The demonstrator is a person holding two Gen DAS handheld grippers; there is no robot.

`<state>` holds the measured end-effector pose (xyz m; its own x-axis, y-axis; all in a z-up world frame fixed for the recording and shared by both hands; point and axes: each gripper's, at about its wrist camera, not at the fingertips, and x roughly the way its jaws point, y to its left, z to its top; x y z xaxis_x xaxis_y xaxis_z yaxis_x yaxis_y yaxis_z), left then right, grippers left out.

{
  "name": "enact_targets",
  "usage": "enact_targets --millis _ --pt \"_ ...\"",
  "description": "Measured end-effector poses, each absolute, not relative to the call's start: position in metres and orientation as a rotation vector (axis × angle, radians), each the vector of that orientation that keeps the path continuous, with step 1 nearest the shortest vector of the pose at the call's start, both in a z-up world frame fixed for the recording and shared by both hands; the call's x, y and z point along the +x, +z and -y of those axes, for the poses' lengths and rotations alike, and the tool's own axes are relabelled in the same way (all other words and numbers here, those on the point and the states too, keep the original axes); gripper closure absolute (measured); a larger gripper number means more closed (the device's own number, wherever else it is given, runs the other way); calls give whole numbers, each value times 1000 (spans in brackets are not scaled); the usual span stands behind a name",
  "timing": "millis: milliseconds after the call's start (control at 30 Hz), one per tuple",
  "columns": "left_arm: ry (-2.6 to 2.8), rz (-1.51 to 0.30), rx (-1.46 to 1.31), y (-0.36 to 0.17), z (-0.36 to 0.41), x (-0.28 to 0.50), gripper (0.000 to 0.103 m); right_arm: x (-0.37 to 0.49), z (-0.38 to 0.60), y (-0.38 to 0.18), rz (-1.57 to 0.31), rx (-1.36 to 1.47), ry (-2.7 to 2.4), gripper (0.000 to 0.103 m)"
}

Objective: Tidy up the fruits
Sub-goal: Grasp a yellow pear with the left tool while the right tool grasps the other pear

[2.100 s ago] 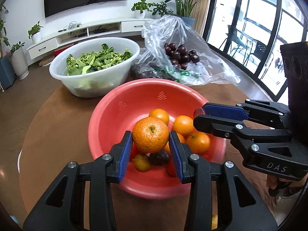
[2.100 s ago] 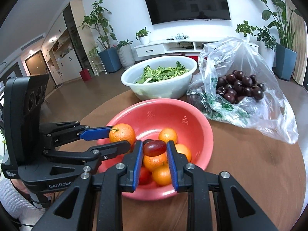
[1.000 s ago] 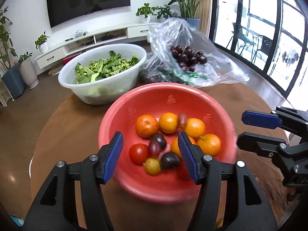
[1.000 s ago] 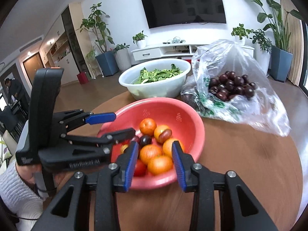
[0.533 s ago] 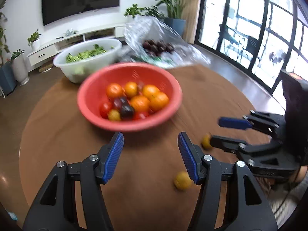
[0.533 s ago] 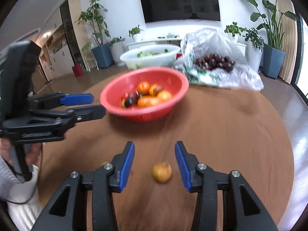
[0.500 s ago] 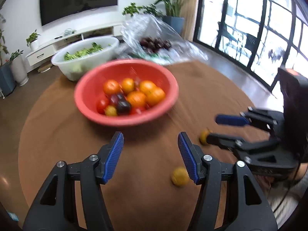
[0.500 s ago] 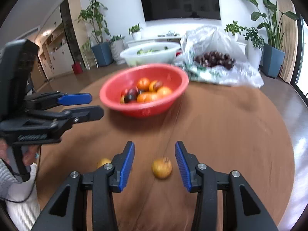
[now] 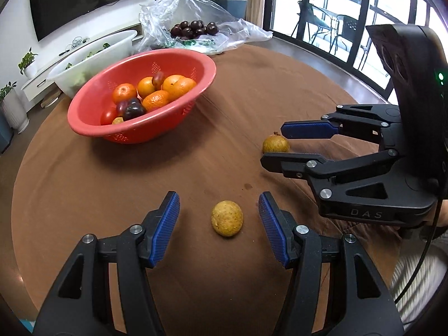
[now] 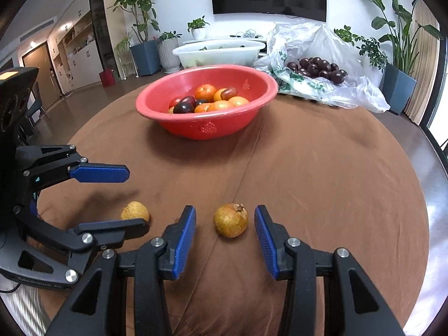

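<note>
While both tools gape, each yellow fruit (image 9: 227,218) (image 10: 231,220) lies untouched between the pads.

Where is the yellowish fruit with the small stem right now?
The stemmed yellowish fruit lies on the brown tabletop between the right gripper's open jaws, untouched; in the left wrist view it sits at right, nearer than the red bowl.
</note>
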<state>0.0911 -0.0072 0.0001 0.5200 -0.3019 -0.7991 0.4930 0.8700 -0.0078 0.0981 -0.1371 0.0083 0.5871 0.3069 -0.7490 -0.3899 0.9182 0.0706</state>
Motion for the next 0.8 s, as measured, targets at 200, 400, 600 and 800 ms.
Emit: enact_targets --millis 200,400,600,800 --pt "-498 -910 276 -6 15 86 46 100 134 6 -864 -113 411 56" --pt "-501 -925 326 -15 23 85 68 102 134 3 -876 -113 411 58" --pt "-484 -906 365 -16 24 83 79 102 134 1 -878 -130 393 72" --pt "-490 -908 361 -15 22 84 80 103 139 2 -882 -98 397 73"
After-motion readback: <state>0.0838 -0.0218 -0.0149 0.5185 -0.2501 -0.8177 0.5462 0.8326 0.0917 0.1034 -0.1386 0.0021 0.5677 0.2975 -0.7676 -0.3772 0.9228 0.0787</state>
